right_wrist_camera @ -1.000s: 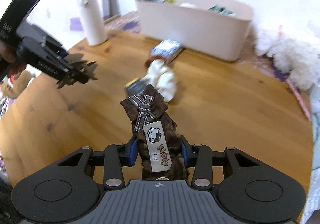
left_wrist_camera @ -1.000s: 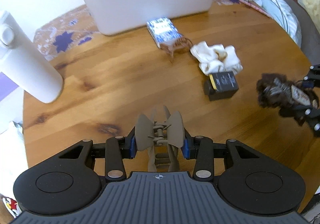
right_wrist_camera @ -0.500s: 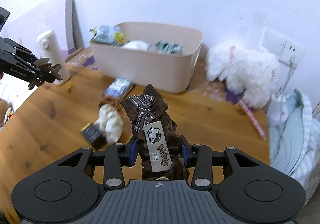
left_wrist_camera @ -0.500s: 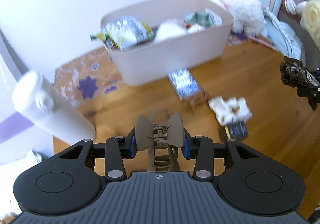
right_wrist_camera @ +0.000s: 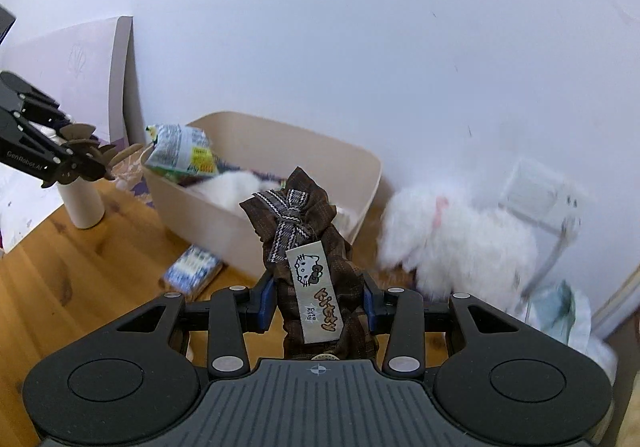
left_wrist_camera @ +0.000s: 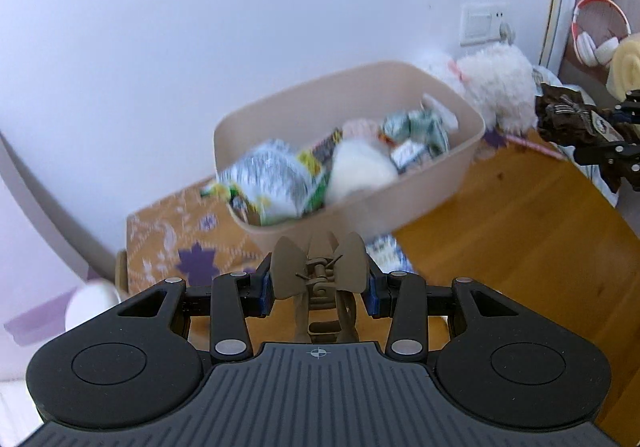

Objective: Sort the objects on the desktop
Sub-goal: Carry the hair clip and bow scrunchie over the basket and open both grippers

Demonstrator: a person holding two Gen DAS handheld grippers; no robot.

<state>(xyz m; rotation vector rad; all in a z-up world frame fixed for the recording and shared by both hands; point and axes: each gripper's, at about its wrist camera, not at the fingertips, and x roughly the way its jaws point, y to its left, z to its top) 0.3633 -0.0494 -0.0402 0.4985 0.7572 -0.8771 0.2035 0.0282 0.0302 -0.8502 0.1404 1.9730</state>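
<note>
My left gripper is shut on a brown hair claw clip, held in the air just before the beige bin. The bin holds several things, among them snack bags and a white soft item. My right gripper is shut on a brown plaid fabric hair bow with a cartoon cat tag, raised in front of the bin. In the right wrist view the left gripper and its clip hang at the left, near the bin's left end. The left wrist view shows the right gripper with the bow at the far right.
The bin stands on a round wooden table against a white wall. A blue patterned packet lies before the bin. A white bottle stands to its left, a white plush toy to its right. Headphones hang at the far right.
Both grippers have risen and tipped upward toward the bin, each still holding its item. The bin's inside now shows; the cloth and black box on the table have left view.
</note>
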